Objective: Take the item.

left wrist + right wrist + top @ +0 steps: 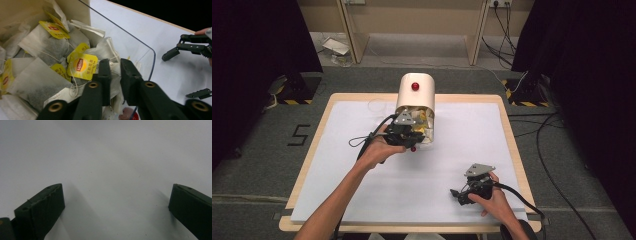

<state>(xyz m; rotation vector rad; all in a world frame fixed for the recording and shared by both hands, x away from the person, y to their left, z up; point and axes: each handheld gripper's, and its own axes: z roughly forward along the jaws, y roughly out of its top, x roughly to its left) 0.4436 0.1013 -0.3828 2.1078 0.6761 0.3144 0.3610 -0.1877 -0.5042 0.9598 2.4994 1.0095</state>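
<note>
With the left gripper (115, 72) nearly closed on a tea bag (113, 65) in the container (416, 107), tangled strings risked dragging out neighbouring bags.

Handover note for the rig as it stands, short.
Left gripper: inside the open tea bag container, jaws nearly together around white tea bag paper; a firm grip can't be confirmed.
Right gripper: open, idle over the white table cover, holding nothing.
Tea bags all in the container.
Done: reach-in and closing.
Left: lift one bag out and set it down.
</note>
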